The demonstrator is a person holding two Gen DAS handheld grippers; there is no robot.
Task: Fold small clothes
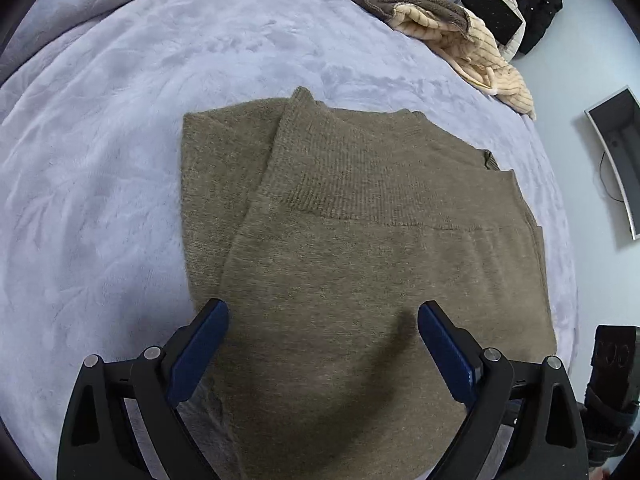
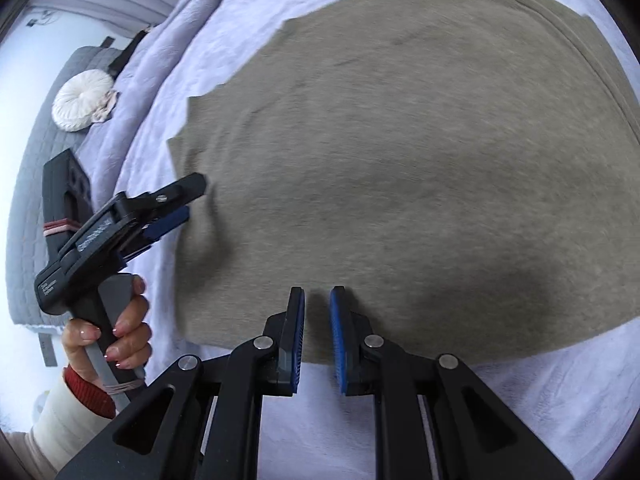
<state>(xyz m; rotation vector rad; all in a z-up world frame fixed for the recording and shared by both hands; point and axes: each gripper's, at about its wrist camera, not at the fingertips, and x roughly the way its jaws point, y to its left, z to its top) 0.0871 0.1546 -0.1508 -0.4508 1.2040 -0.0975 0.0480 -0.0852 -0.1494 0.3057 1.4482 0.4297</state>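
Two pairs of tongs hang over one olive-brown knitted sweater (image 1: pixel 360 240) spread on a bed. The left tongs (image 1: pixel 323 320) stand wide apart, blue pads on either side of the near edge of the knit, nothing between them but the cloth lying below. The right tongs (image 2: pixel 317 304) are nearly together, a narrow gap left between the pads, poised at the sweater's near hem; I cannot tell whether they touch the cloth, but they do not look clamped on it. From the right wrist view the left tongs show again at the sweater's side edge, held by a hand (image 2: pixel 116 332) with painted nails.

The sweater lies partly folded on the pale lilac blanket (image 1: pixel 100 160): a ribbed band crosses its middle and one panel is laid over another at the far left.

By its look it is soft, thick and light, with no stiffness at all, so it should sag and drape from wherever it is lifted. The fuzzy knit ought to grip the ridged pads well, so slipping is a small worry. Best hold would be at the two near corners or along the hem, pinching all layers together so the fold does not come undone.

Farther off, a heap of cream and brown clothes (image 1: pixel 452 28) sits at the bed's far edge.
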